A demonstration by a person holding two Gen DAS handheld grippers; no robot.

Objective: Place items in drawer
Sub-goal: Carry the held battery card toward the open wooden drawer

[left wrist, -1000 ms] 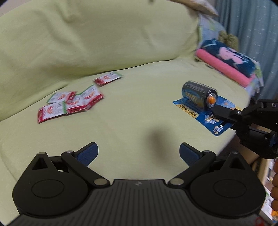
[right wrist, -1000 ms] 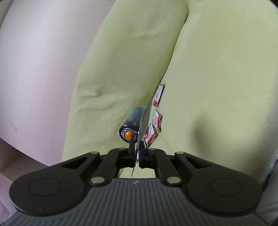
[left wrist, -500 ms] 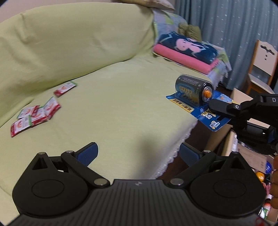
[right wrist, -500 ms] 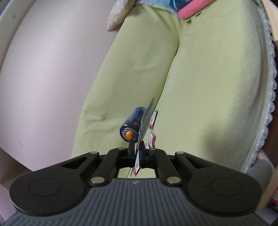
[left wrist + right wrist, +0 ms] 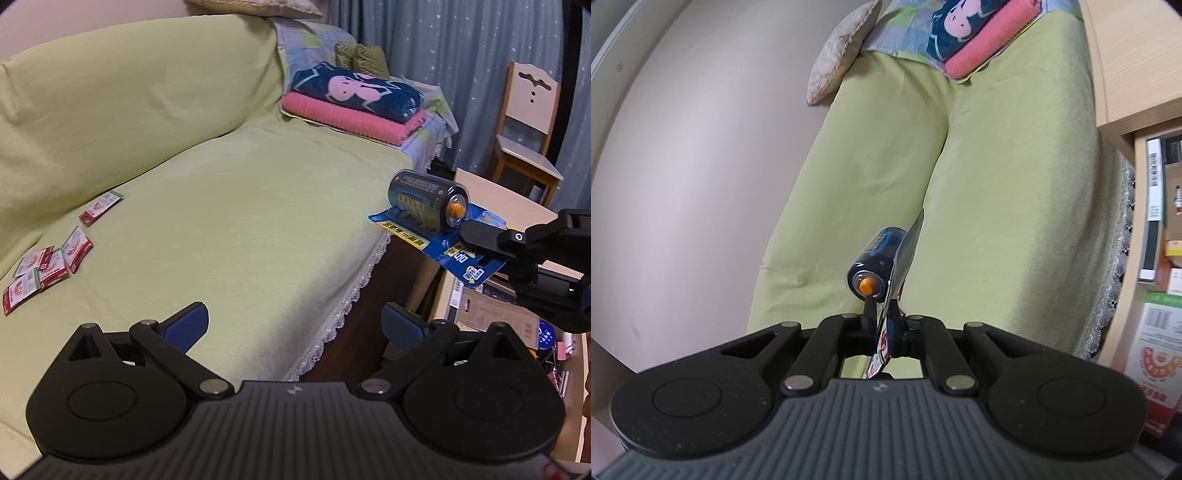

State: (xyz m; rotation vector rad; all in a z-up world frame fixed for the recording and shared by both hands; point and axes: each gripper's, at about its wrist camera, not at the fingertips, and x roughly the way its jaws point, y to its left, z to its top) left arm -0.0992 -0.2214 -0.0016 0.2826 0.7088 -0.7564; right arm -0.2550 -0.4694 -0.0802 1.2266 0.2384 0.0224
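Note:
A battery pack (image 5: pixel 428 214), a dark blue cell with an orange tip on a blue card, hangs in the air past the sofa's edge. My right gripper (image 5: pixel 480 245) comes in from the right, shut on the card's end. In the right wrist view the same battery pack (image 5: pixel 882 266) stands edge-on between the closed fingers of my right gripper (image 5: pixel 882 319). My left gripper (image 5: pixel 295 325) is open and holds nothing, low over the sofa seat's front edge. Several red and white sachets (image 5: pixel 48 266) lie on the seat at the left. No drawer is in view.
A sofa with a green cover (image 5: pixel 229 206) fills the left. Folded pink and navy towels (image 5: pixel 354 99) lie at its far end. A light wooden cabinet (image 5: pixel 491 206) with boxes on its shelf stands at the right, a chair (image 5: pixel 528 129) and curtains behind it.
Both grippers have drawn back from the sofa and swung right, the battery pack carried past the seat's edge toward the wooden cabinet. The sachets stayed on the seat.

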